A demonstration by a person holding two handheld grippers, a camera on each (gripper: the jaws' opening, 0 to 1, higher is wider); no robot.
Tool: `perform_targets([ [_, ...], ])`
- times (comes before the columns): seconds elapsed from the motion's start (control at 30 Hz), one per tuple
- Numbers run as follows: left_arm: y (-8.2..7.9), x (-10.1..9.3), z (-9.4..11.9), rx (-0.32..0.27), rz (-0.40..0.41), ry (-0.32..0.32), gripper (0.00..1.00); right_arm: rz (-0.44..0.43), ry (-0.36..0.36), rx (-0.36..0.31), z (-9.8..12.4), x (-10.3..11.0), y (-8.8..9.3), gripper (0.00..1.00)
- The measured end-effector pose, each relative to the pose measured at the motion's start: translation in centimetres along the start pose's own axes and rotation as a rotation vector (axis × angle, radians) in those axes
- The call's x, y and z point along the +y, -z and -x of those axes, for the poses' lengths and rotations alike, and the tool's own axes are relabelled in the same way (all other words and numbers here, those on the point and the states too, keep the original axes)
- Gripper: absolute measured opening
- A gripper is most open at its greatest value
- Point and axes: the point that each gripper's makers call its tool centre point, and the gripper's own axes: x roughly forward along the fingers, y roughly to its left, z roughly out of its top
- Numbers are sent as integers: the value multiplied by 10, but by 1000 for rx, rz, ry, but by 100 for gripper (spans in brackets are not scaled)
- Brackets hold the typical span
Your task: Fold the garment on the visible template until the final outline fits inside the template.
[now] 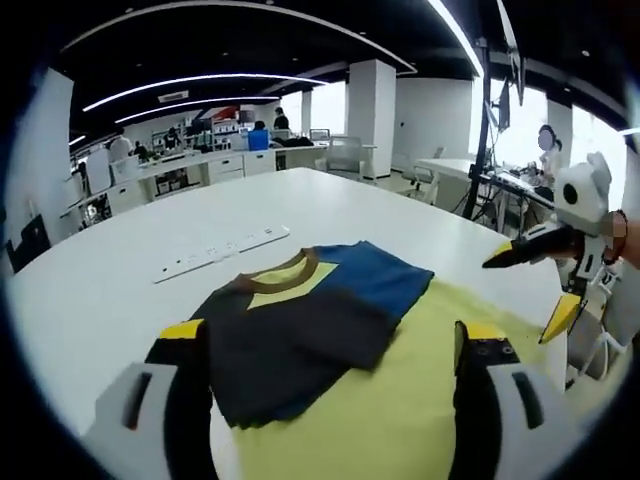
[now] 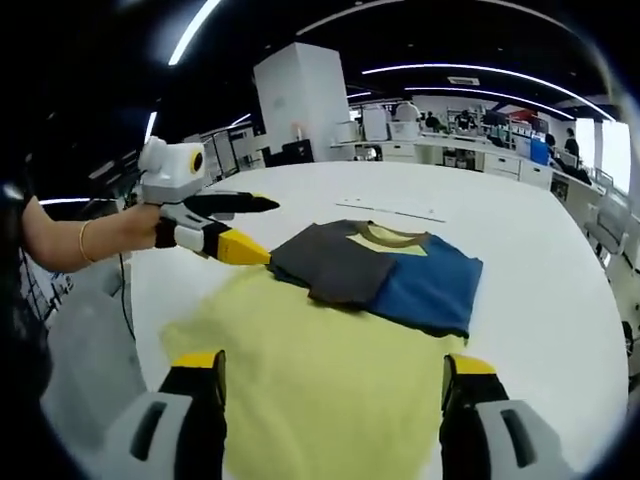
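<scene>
Our left gripper (image 1: pixel 330 385) hangs with its 2 jaws spread and nothing between them, just above the near yellow body of the garment (image 1: pixel 330 330). The right gripper (image 2: pixel 332 400) is likewise parted and unloaded. The T-shirt lies flat on the white table (image 1: pixel 120 250), its grey and blue sleeves already folded across the chest. We judge it light, limp and prone to sliding, so we'd pinch the near hem corners (image 2: pixel 190 330).

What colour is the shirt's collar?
Brown collar on the shirt, with yellow inside the neck; clearest in left gripper view.
</scene>
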Motion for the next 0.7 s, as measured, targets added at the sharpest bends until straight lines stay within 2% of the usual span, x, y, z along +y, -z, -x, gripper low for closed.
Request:
perform_targets([
  [0.4, 5, 18, 38, 8, -22, -40, 99, 42, -69, 11, -42, 15, -30, 73],
  [0.7, 6, 22, 59, 4, -27, -52, 99, 76, -111, 22, -71, 21, -40, 67],
])
